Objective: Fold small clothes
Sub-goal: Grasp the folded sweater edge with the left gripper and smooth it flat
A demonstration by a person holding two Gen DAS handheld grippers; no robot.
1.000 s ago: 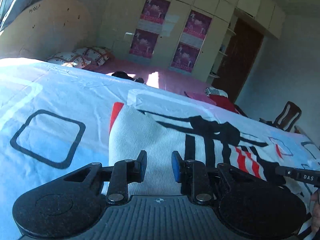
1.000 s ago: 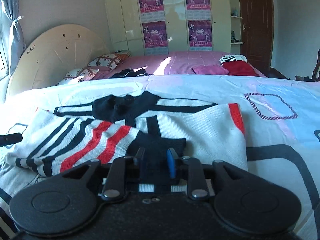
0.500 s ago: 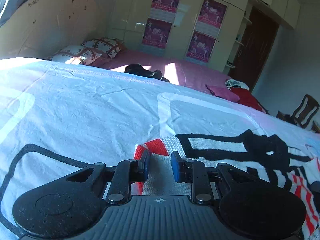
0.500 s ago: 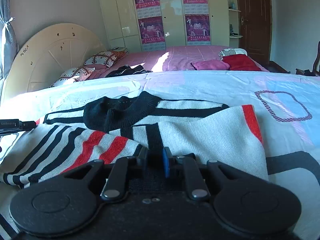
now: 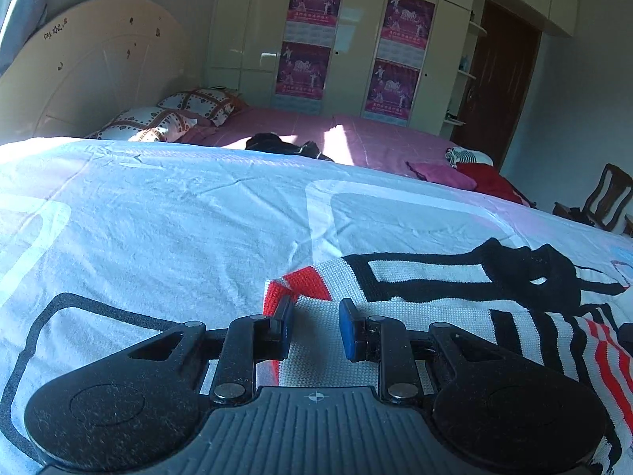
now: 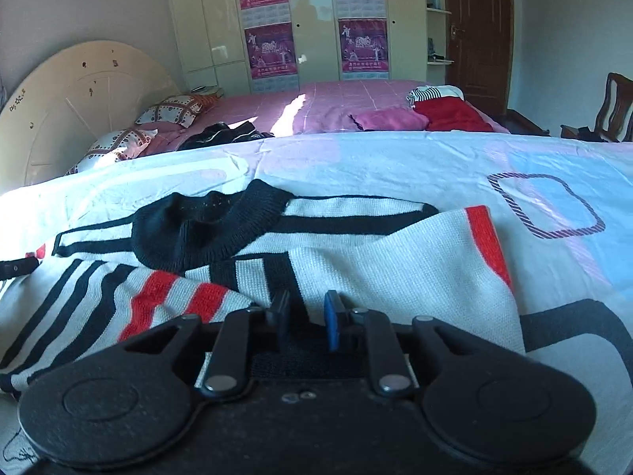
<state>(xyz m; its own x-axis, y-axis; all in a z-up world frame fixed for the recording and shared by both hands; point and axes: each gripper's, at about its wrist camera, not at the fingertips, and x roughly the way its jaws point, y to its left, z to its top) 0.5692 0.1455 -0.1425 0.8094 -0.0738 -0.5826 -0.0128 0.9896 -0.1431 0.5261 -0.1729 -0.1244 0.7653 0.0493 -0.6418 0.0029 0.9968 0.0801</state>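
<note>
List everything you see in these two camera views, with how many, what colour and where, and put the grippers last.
sweater: one, white knit with black and red stripes, black collar, spread on the near bed.
bedsheet: one, pale blue and pink with square outlines, under the sweater.
pillows: two, white with dark patterned bands, by the headboard.
headboard: one, cream, rounded, at the left wall.
posters: four, magenta, on the wardrobe doors.
folded clothes: pink, red and striped, on the far pink bed.
chair: one, dark wood, far right.
left gripper: black, blue pads, on the sweater's red-edged end.
right gripper: black, over a black stripe.
</note>
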